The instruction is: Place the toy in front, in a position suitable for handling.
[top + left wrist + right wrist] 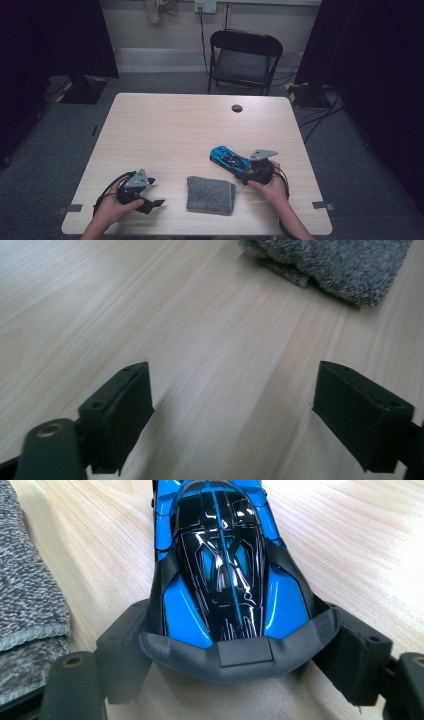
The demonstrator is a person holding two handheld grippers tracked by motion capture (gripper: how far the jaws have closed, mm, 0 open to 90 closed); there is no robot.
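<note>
A blue and black toy car (229,158) rests on the wooden table (175,120), right of centre. My right gripper (248,172) is shut on its rear end. In the right gripper view the two black jaws press against the sides of the toy car (220,565) at its dark rear wing, around my right gripper (235,665). A folded grey cloth (211,194) lies near the front edge, between my hands. My left gripper (152,200) sits low over the table at front left, open, with bare wood between its jaws at my left gripper (232,415). The grey cloth (340,265) lies just beyond it.
The grey cloth (25,595) lies close to the left of the car. A black folding chair (245,57) stands behind the table. A small dark cable hole (237,108) marks the tabletop's far side. Bare wood spreads over the table's far and left parts.
</note>
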